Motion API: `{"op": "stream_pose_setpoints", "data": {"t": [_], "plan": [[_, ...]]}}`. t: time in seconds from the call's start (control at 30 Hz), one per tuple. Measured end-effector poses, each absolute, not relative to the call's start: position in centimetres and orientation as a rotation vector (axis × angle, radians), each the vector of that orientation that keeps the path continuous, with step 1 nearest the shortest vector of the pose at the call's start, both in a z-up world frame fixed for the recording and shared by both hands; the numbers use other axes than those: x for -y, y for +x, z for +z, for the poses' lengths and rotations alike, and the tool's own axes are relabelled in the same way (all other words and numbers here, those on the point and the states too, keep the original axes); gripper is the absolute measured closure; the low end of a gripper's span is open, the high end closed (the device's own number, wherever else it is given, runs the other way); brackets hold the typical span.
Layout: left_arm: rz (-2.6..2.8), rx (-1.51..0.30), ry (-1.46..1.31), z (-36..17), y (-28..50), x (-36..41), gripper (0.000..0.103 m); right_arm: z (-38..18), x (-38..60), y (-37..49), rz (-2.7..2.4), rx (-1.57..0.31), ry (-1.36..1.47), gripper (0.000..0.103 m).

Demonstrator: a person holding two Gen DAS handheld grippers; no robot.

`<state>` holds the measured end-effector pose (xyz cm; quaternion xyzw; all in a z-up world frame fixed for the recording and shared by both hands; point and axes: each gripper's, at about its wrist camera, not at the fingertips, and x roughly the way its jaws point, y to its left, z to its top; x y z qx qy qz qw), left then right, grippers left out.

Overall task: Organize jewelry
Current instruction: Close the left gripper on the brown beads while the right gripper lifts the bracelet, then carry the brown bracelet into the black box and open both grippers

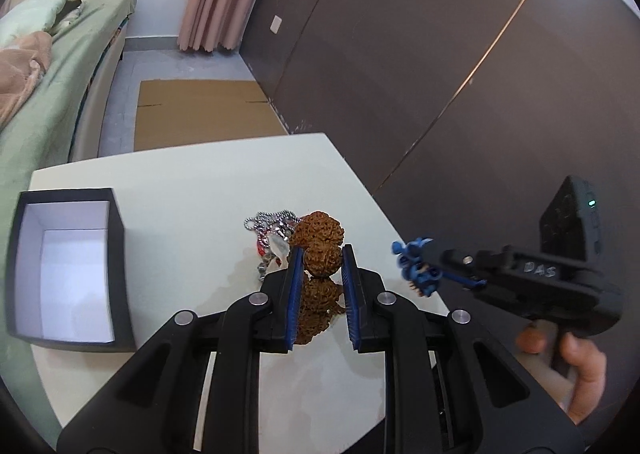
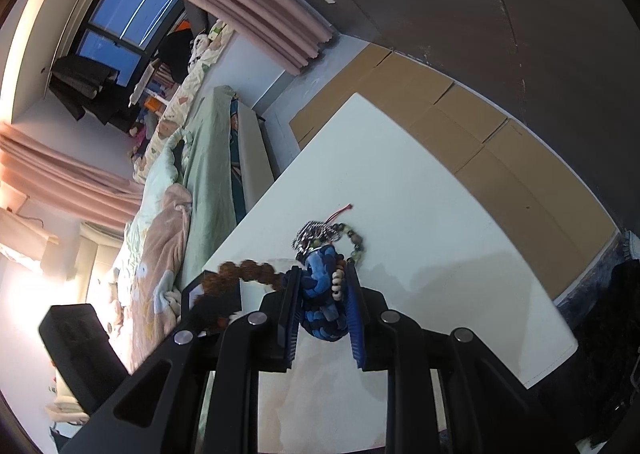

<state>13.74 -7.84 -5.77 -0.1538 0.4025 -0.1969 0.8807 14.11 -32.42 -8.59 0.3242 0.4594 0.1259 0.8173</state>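
Brown, knobbly seed beads getting pinched in the left gripper, blue pads clamped on one big bead, rest of the strand dangling toward 6 o'clock. Sitting just above the white table, with the silver chain pile right behind at 11 o'clock, possibly touching the strand, hard to tell. Black box with the white inside waiting empty at 9 o'clock.

Over at 3 o'clock, holding a blue braided bracelet in the right gripper, jaws closed on it, a few pale beads squeezed in too.

Tips for doing this bit well, probably: lifting slow and straight until the tail hangs free, so not dragging the chain along. Then swinging toward 9 o'clock, going over the box wall, not through it. Keeping the squeeze steady, since gripping just one round bead and slipping seems likely. Lowering well inside before letting go.
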Motion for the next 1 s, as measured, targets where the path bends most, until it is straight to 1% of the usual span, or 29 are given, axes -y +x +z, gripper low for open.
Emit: {"op": "stream_pose_setpoints", "data": {"t": [0.4,0.67,0.87,1.0], "plan": [[-0.327,-0.731,-0.379,-2.3,11.1,1.3,0.083,-7.8,26.8,13.6,0.386,-0.955,0.635,0.081],[-0.249,-0.708,-0.403,-2.3,10.0,-3.4,0.083,-7.1,22.3,13.2,0.474,-0.952,0.583,0.082],[-0.199,-0.691,-0.433,-2.2,9.5,-6.7,0.083,-6.9,17.8,14.4,0.503,-0.993,0.55,0.081],[-0.168,-0.685,-0.46,-2.4,9.5,-8.5,0.083,-5.8,14.2,14.9,0.493,-0.989,0.431,0.081]]}}
